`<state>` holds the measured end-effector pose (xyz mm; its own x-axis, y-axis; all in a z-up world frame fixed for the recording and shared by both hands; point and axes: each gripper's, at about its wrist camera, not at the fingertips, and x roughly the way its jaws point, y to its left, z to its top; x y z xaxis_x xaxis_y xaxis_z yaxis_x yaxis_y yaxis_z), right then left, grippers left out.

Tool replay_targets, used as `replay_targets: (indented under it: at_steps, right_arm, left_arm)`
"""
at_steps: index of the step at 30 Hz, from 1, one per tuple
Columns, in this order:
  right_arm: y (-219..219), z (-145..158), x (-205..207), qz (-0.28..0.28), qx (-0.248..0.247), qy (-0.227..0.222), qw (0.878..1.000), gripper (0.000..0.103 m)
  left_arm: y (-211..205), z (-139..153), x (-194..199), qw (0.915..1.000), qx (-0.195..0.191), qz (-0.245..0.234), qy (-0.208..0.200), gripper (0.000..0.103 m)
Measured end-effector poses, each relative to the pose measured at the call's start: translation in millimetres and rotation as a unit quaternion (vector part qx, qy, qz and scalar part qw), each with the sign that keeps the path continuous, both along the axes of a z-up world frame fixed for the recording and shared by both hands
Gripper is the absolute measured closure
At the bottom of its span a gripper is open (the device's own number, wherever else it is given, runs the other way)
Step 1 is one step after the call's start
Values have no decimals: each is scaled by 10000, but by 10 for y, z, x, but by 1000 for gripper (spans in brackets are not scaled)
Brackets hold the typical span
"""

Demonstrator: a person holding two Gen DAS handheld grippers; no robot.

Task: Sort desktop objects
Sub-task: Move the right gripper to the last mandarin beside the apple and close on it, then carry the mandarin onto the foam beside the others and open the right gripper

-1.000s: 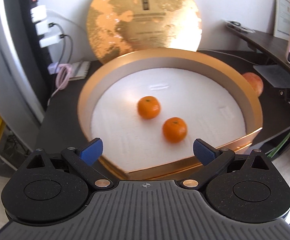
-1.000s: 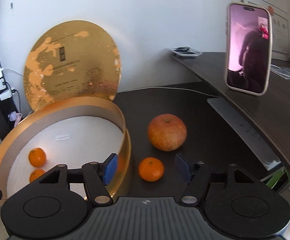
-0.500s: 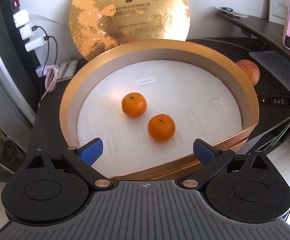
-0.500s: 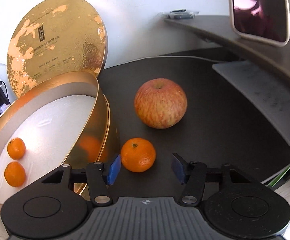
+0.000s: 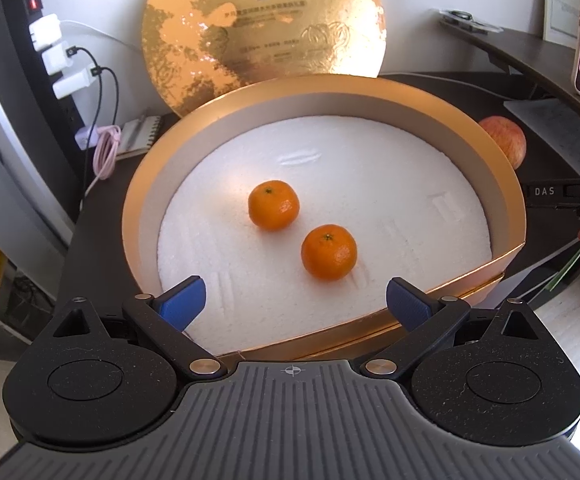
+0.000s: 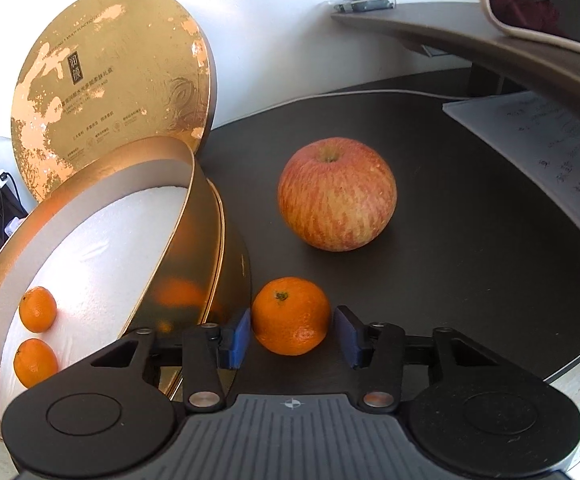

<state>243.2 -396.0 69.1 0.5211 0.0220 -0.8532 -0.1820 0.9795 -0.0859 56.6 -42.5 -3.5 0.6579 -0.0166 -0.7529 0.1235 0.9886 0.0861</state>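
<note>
Right claw [image 6: 292,338], pads spread, brackets a loose tangerine [image 6: 291,315] on the dark table [image 6: 470,264]; a narrow gap shows at each pad, so no grip is made. An apple [image 6: 336,199] sits just beyond the tangerine. Left claw [image 5: 296,300], pads wide apart and empty, hangs over the near rim of the round gold box [image 5: 145,184]. Two tangerines [image 5: 273,205] [image 5: 328,252] lie close together on its white lining. The gold lid [image 5: 263,28] leans upright against the wall behind.
</note>
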Motion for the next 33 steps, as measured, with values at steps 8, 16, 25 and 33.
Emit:
replay_targets:
  at_steps: [8,16,25,33]
  right_arm:
    - [77,158,-104,-46,-320,-244,9992,58]
    - [412,723,-338,343,-231,-906,9950,58]
    - [1139,215,-411,1323,-328,16,9907,58]
    - [1564,-121,-492,1785,-524,628,9805,58]
  left_arm:
    - [50,8,-41,10000,-15,37,-32,3]
    - [258,60,-84,9990,-181,363,-191,3]
    - [618,2,-145,9960,-247,831,-205,3]
    - [774,-102,-222,9961,-234,844,-139,3]
